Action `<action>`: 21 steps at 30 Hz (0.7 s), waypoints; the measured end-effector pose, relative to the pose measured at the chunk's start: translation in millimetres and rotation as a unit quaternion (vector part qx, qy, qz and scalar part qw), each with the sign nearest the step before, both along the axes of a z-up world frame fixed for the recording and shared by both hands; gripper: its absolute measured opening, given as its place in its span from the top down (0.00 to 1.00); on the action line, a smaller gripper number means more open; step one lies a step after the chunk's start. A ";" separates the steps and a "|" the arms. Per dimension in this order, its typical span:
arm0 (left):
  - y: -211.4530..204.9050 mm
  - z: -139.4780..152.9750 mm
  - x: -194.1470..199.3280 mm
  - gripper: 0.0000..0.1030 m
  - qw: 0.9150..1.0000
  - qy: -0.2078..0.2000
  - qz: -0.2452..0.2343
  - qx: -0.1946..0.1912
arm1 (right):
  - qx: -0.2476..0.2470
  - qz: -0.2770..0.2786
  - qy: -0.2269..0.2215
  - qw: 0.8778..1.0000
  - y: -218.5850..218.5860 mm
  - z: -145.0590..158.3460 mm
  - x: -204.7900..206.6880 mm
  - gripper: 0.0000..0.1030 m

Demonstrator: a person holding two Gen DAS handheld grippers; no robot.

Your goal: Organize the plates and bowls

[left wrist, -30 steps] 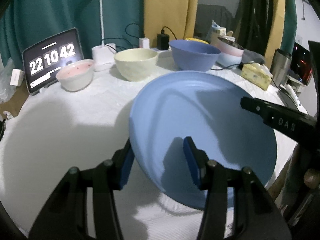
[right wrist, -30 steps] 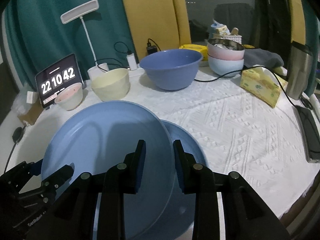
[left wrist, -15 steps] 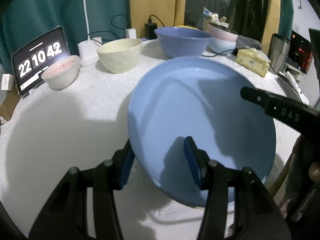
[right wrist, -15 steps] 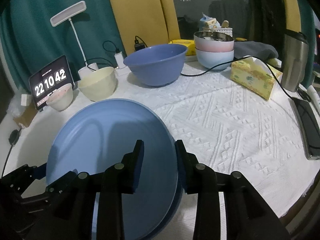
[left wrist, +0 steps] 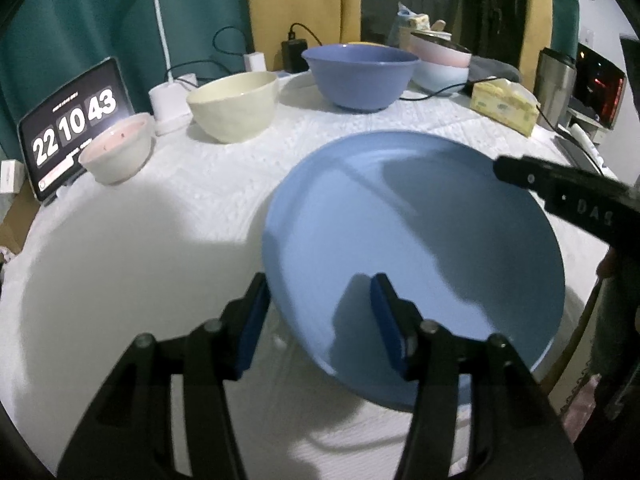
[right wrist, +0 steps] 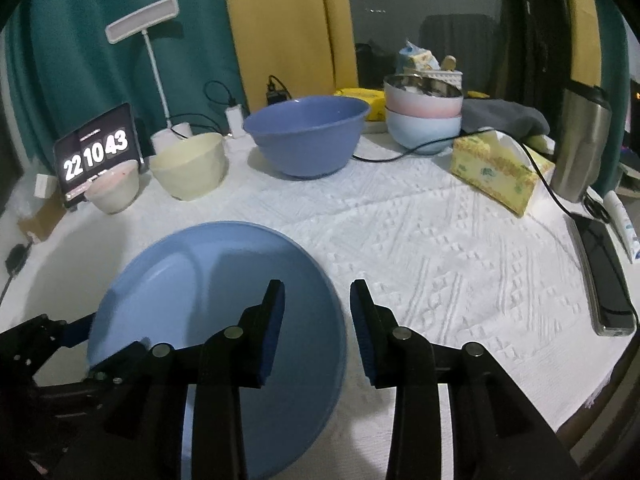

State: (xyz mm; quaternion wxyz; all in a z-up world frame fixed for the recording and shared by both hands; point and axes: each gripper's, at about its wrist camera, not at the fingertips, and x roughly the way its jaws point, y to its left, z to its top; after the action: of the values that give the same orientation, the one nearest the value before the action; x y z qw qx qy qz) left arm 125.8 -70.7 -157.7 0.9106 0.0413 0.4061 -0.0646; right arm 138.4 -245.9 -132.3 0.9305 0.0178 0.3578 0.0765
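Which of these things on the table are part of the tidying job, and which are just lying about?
Part of the job:
- blue plate
- large blue bowl
- cream bowl
- small pink-rimmed bowl
- stacked pink and pale blue bowls

Just lying about:
- clock tablet
- desk lamp
- tissue pack
- steel tumbler
- phone

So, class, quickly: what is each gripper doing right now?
Left gripper: fingers opening, straddling the rim of the blue plate without pressing on it.
Right gripper: open, astride the plate's far edge, gripping nothing.
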 end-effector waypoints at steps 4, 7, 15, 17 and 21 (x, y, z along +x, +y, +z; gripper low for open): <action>10.6 2.2 0.9 0.41 1.000 -0.003 0.019 -0.017 | 0.011 -0.010 0.017 1.000 -7.9 -8.8 2.6 0.64; 17.4 3.1 3.6 0.40 0.999 -0.001 0.032 -0.036 | 0.023 -0.014 0.025 0.999 -13.6 -12.4 3.1 0.64; 25.1 -5.2 8.4 0.40 0.997 0.021 0.039 -0.069 | 0.049 -0.015 0.048 0.998 -20.7 -24.1 1.3 0.61; 25.5 -6.8 8.6 0.40 0.996 0.025 0.035 -0.084 | 0.057 -0.012 0.051 0.997 -20.6 -25.8 0.6 0.61; 26.8 -10.8 10.1 0.40 0.992 0.036 0.019 -0.122 | 0.081 0.003 0.059 0.995 -17.0 -30.0 -0.8 0.61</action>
State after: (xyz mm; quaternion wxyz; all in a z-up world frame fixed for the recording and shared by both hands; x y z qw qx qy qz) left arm 135.8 -43.9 -168.5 0.8945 -0.0807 0.4288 -0.0977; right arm 137.6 -262.9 -162.3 0.9028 0.0967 0.4051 0.1074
